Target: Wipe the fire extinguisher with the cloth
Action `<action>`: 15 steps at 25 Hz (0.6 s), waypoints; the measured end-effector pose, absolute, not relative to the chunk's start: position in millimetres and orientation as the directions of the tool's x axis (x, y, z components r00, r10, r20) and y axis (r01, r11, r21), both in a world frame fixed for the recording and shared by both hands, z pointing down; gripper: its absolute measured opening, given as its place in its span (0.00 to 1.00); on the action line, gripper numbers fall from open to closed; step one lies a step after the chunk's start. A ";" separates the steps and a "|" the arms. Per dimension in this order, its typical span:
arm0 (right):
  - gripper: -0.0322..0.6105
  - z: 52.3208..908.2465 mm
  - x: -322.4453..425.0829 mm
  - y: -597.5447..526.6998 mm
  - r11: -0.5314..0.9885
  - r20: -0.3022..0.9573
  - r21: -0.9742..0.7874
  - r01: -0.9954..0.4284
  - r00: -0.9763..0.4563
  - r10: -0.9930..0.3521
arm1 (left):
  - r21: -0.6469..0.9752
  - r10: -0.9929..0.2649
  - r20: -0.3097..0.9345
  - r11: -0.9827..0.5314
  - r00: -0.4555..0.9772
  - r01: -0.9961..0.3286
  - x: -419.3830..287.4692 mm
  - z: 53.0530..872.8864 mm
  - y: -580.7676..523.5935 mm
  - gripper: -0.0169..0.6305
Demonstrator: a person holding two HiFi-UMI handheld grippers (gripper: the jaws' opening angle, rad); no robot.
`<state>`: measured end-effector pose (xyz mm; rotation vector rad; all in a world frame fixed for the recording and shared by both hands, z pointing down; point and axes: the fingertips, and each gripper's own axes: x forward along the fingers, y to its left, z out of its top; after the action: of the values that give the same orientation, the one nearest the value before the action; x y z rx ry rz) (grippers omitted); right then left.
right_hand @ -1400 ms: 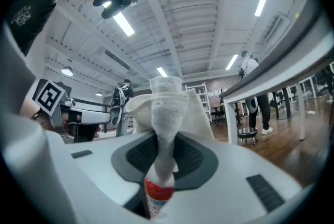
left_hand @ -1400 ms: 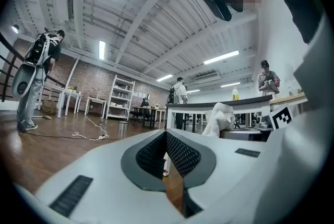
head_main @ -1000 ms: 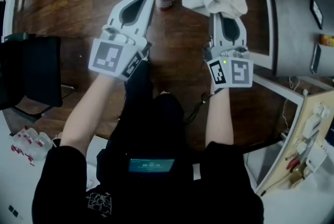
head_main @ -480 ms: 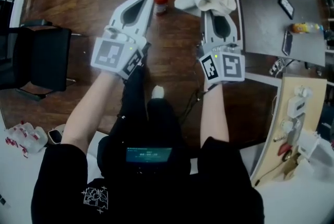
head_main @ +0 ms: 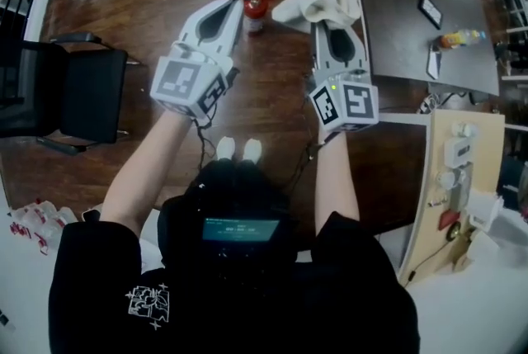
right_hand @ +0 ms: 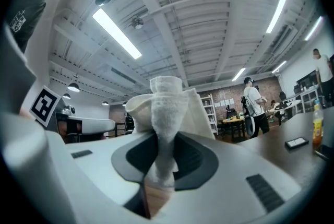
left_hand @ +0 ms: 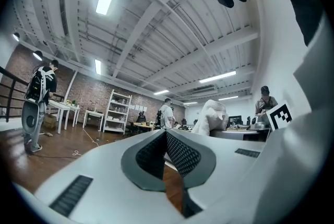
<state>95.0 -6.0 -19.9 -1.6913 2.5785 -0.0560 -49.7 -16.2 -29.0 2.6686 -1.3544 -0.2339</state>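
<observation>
A small red fire extinguisher (head_main: 256, 10) stands on the wooden floor, far below both grippers in the head view. My left gripper (head_main: 236, 2) is shut with nothing in it, its tip just left of the extinguisher in that view. In the left gripper view the left gripper (left_hand: 166, 135) points level across the room, jaws together. My right gripper (head_main: 334, 16) is shut on a white cloth (head_main: 323, 2) that bunches up past its tip. In the right gripper view the cloth (right_hand: 166, 108) rises between the closed jaws of the right gripper (right_hand: 160, 139). Neither gripper view shows the extinguisher.
A black chair (head_main: 78, 92) stands at the left. A dark table (head_main: 412, 47) at the right carries a phone (head_main: 430, 11) and a bottle (head_main: 459, 38). A wooden board with fittings (head_main: 454, 179) leans at lower right. People stand far off (right_hand: 252, 105).
The head view has risen, so the extinguisher and floor look smaller and the person's feet now show. Both grippers stay side by side, and the right one still holds the cloth.
</observation>
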 end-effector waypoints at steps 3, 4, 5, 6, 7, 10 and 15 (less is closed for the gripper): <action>0.19 -33.1 86.7 5.4 0.389 -0.024 -0.061 -0.919 -0.388 -0.921 | 0.195 -0.802 -0.084 -0.596 0.592 -0.779 -56.3 -45.8 -8.3 0.03; 0.19 -37.4 84.7 9.1 0.386 -0.024 -0.059 -0.921 -0.385 -0.923 | 0.195 -0.798 -0.089 -0.600 0.596 -0.776 -58.0 -50.5 -5.7 0.03; 0.19 -41.9 82.6 12.6 0.382 -0.026 -0.059 -0.922 -0.381 -0.924 | 0.195 -0.795 -0.094 -0.605 0.599 -0.772 -59.8 -54.7 -3.3 0.03; 0.19 -46.7 80.4 15.5 0.378 -0.029 -0.060 -0.924 -0.377 -0.926 | 0.193 -0.793 -0.099 -0.608 0.602 -0.770 -61.8 -58.6 -1.6 0.03; 0.19 -51.4 78.3 18.1 0.375 -0.034 -0.062 -0.925 -0.374 -0.927 | 0.191 -0.791 -0.103 -0.611 0.603 -0.769 -63.9 -62.5 -0.2 0.03; 0.19 -62.9 75.2 25.1 0.367 -0.044 -0.062 -0.928 -0.365 -0.930 | 0.191 -0.789 -0.111 -0.614 0.604 -0.766 -68.0 -71.7 4.9 0.03; 0.19 -70.1 74.6 29.7 0.367 -0.039 -0.045 -0.929 -0.366 -0.930 | 0.191 -0.785 -0.118 -0.619 0.609 -0.762 -65.5 -78.5 12.1 0.03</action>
<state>74.6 29.7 -70.1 -1.7352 2.5493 -0.0238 -65.5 12.1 -78.5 2.7074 -1.3071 -0.2886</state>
